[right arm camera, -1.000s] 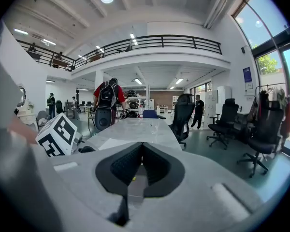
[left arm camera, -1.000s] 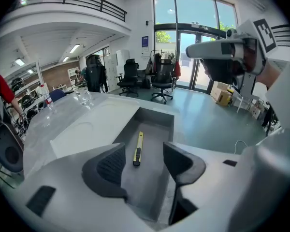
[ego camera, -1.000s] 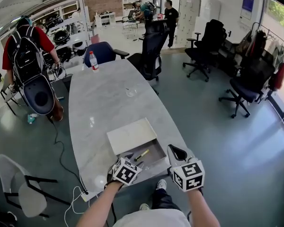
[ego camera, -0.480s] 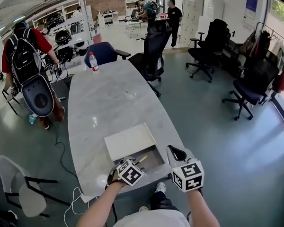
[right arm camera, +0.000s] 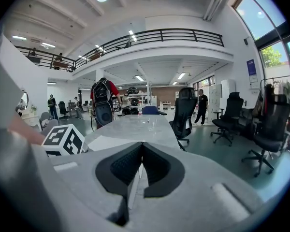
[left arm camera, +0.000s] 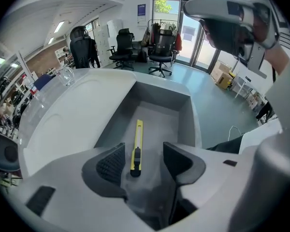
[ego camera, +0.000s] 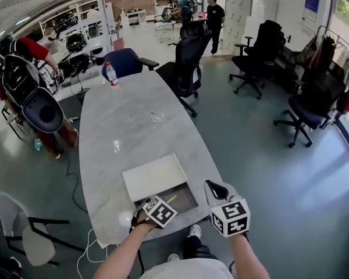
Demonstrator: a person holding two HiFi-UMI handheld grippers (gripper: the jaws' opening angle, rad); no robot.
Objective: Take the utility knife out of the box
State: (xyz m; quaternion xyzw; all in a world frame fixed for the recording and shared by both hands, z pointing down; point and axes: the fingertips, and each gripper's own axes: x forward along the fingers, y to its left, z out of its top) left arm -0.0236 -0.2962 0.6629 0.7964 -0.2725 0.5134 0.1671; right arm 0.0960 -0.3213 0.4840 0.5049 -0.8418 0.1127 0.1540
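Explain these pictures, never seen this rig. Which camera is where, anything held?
No robot: a person holds a two-jaw gripper in each hand; the marker cubes are part of them. The wide picture comes from a head camera looking down; the other two from cameras riding on each gripper, looking along its jaws. On the table lies an open box with a yellow utility knife inside; a bottle stands at the far end. The left gripper reaches into the box, jaws apart, the knife's near end between them, not gripped. The right gripper hangs right of the box, jaws together, holding nothing.
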